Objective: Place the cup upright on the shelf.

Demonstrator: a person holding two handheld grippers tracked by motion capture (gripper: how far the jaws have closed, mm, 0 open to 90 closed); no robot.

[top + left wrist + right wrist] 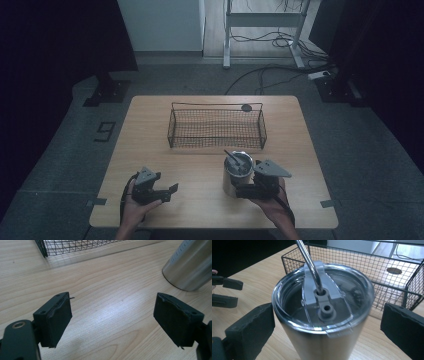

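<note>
Near the table's right front, my right gripper [324, 332] stands wide open around a tall steel tumbler [322, 315] with clear lid. I judge it rigid, slick, top-heavy; grip mid-wall. My left gripper [112, 317] gapes empty.

A black wire basket [217, 126] stands on the wooden table [150, 145], toward its far edge.

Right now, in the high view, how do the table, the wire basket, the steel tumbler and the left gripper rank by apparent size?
1. Table, by far the largest.
2. Wire basket.
3. Steel tumbler and left gripper: they look about alike, and the hand hides part of the gripper, so I won't rank them.
</note>
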